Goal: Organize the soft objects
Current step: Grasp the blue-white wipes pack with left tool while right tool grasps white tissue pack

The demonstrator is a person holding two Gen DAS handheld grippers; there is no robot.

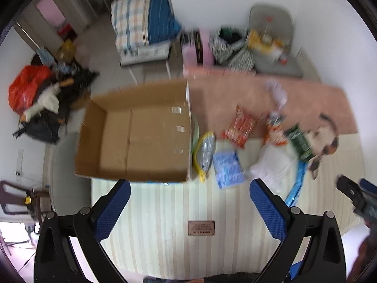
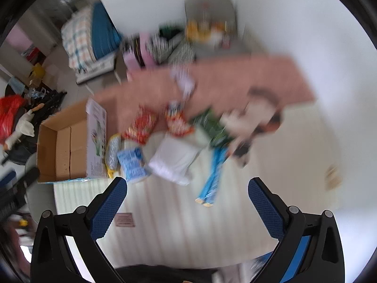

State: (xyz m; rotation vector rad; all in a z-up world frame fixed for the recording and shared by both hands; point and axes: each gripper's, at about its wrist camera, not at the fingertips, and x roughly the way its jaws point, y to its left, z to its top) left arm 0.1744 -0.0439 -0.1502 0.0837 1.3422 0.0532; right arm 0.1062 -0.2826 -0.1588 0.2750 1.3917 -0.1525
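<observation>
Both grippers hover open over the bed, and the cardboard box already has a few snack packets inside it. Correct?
Not quite. The cardboard box is empty, as the left wrist view shows. The left gripper and right gripper are open, holding nothing.

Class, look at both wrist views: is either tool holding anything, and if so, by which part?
Nothing is held. The left tool and the right tool are both open, above the striped mattress, with only air between their fingers.

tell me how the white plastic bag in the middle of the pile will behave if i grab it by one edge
The white plastic bag looks puffy and creased, so it will probably sag and fold rather than stay flat. Its glossy film may slip between the pads, and it seems light for its size. It overlaps the long blue packet, which could shift along with it.
</observation>
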